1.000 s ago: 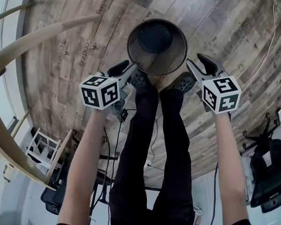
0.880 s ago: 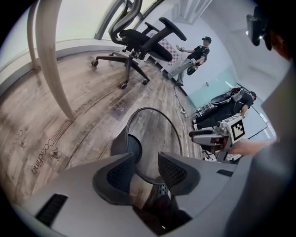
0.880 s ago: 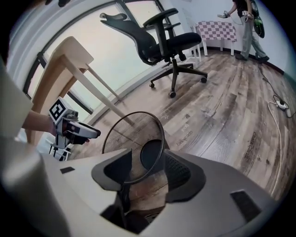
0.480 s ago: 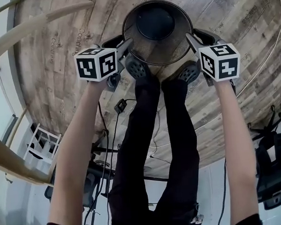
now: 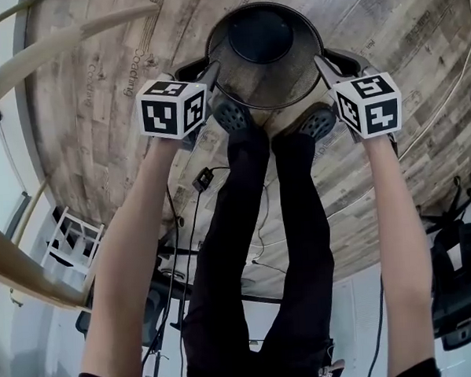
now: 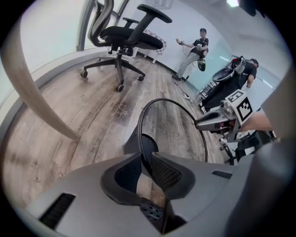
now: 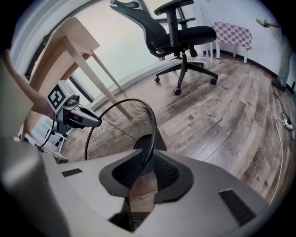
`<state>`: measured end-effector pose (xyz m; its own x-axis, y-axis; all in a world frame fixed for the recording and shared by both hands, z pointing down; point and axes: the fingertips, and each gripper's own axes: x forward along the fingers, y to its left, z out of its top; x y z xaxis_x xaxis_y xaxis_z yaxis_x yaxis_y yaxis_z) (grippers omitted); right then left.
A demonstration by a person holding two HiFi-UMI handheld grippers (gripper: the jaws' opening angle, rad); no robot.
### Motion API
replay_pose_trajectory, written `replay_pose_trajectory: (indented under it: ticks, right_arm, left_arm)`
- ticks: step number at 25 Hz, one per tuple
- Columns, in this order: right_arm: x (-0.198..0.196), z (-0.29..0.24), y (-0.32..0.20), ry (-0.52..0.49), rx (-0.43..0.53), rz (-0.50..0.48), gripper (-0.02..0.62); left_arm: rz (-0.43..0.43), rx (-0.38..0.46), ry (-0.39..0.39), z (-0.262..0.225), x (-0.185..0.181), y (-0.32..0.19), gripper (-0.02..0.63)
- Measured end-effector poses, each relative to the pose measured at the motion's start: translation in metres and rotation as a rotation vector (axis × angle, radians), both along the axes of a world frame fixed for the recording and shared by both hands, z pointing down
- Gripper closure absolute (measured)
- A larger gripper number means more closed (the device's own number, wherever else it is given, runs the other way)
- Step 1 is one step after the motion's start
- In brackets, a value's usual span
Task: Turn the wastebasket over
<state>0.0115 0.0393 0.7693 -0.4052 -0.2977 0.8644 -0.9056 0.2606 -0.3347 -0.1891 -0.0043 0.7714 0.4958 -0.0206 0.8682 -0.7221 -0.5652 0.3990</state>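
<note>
A black wire-mesh wastebasket (image 5: pixel 265 76) stands upright on the wood floor, its open mouth facing up, just beyond the person's two shoes (image 5: pixel 233 114). My left gripper (image 5: pixel 212 71) sits on the left side of its rim and my right gripper (image 5: pixel 320 63) on the right side. In the left gripper view the thin rim of the wastebasket (image 6: pixel 173 134) runs between the closing jaws of the left gripper (image 6: pixel 147 159), whose pads pinch it. The right gripper (image 7: pixel 149 159) holds the wastebasket (image 7: pixel 120 129) the same way, its jaws closing too.
A black office chair (image 6: pixel 125 37) stands on castors beyond the basket. A pale wooden table leg (image 5: pixel 71 46) slants past on the left. A white cable (image 5: pixel 443 94) trails across the floor on the right. Two people (image 6: pixel 194 51) stand far off by the wall.
Both grippers came down from beside the basket onto opposite sides of its rim, and their jaws narrowed around it. The left gripper's cube has rolled a little.
</note>
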Motion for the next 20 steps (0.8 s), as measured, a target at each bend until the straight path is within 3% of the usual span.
replay_pose_trajectory:
  ticks: [4, 9, 14, 20]
  right_arm:
    - [0.007, -0.013, -0.018, 0.026, 0.099, -0.038, 0.512]
    - [0.015, -0.022, -0.042, 0.090, 0.210, -0.075, 0.512]
    - [0.020, -0.017, -0.043, 0.113, 0.216, -0.047, 0.512]
    - [0.022, -0.010, -0.013, 0.126, 0.157, -0.003, 0.515]
  left_arm:
    - [0.109, 0.174, -0.025, -0.011, 0.007, -0.017, 0.514]
    - [0.166, 0.331, -0.036, -0.014, 0.017, -0.048, 0.512]
    - [0.173, 0.348, -0.036, -0.011, 0.023, -0.055, 0.512]
    - [0.195, 0.272, 0.009, -0.012, 0.026, -0.026, 0.520]
